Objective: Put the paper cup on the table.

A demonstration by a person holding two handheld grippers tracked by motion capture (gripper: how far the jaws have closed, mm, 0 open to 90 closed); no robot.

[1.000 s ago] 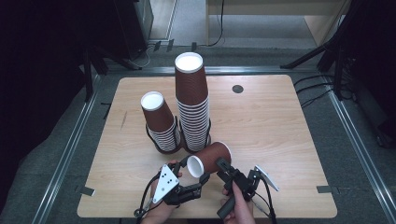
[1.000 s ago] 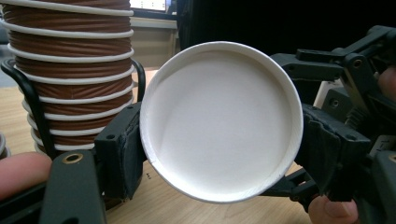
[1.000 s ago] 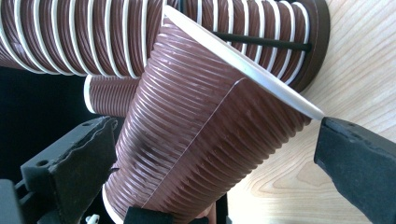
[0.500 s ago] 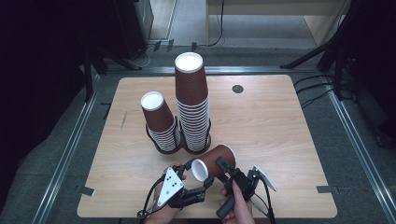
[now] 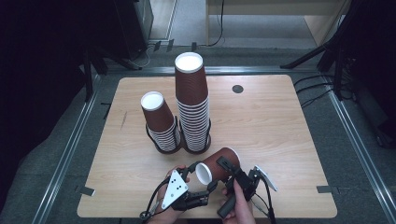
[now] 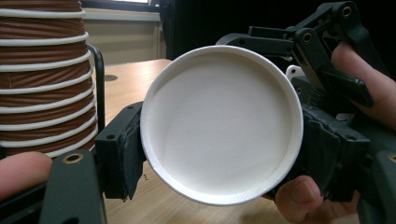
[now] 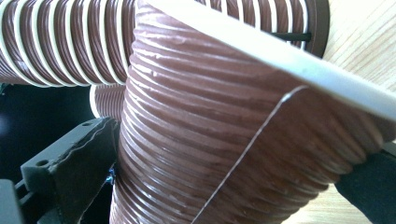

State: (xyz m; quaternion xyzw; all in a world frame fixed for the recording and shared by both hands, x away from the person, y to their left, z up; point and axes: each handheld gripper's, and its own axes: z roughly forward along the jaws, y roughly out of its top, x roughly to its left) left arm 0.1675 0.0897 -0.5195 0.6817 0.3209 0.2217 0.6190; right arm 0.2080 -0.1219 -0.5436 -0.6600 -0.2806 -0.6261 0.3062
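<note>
High view, brown paper cup (image 5: pixel 219 165) on its side, clamped in right hand-held gripper (image 5: pixel 232 169)

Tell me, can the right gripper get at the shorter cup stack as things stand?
Probably not yet: the right gripper is shut on the loose cup, which lies between it and the shorter stack.

Black left claw (image 5: pixel 201 187), grey three-cornered plate (image 5: pixel 174 188); black right claw (image 5: pixel 229 169).
</note>
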